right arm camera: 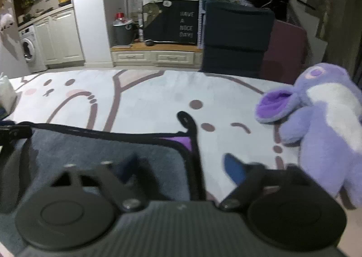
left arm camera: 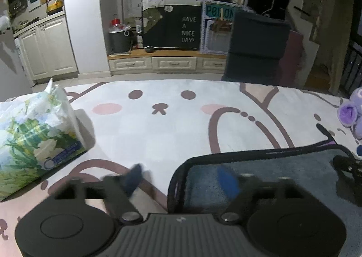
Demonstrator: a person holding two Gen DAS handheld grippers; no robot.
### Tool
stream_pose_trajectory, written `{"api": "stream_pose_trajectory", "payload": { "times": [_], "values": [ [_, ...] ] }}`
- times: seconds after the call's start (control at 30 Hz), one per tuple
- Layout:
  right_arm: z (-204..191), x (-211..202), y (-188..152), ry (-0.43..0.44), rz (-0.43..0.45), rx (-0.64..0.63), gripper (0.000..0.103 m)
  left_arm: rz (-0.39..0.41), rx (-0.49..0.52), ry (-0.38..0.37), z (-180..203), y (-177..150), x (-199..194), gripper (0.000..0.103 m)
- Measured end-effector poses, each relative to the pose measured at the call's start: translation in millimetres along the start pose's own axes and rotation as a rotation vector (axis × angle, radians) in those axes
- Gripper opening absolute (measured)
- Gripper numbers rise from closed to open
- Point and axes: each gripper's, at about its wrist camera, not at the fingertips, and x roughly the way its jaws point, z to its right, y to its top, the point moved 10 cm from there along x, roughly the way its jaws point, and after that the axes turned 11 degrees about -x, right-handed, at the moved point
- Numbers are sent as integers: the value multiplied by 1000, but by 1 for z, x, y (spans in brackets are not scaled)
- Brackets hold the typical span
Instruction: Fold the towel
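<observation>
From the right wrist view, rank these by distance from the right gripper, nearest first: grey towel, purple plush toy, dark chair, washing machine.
1. Grey towel: directly under the right gripper, its black-trimmed edge running between the open fingers.
2. Purple plush toy: on the mat, to the right.
3. Dark chair: beyond the mat's far edge, ahead.
4. Washing machine: far left, by the cabinets.

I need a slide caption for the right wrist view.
Open right gripper straddles the grey towel corner beside a purple plush toy.

The towel point(left arm camera: 282, 166) lies on the blanket point(left arm camera: 172, 130) between the tissue pack point(left arm camera: 34, 141) at left and the plush toy point(right arm camera: 323, 121) at right.
</observation>
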Motion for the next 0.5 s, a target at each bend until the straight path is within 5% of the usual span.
{"api": "stream_pose_trajectory", "payload": {
  "times": [0.2,0.5],
  "values": [
    [1,-10,9,11,-14,24,103,-17,-8,-5,5,5,-15,103],
    [-1,-45,20,14,-29,29,103,-50,-26,-16,16,10,-53,103]
  ]
}}
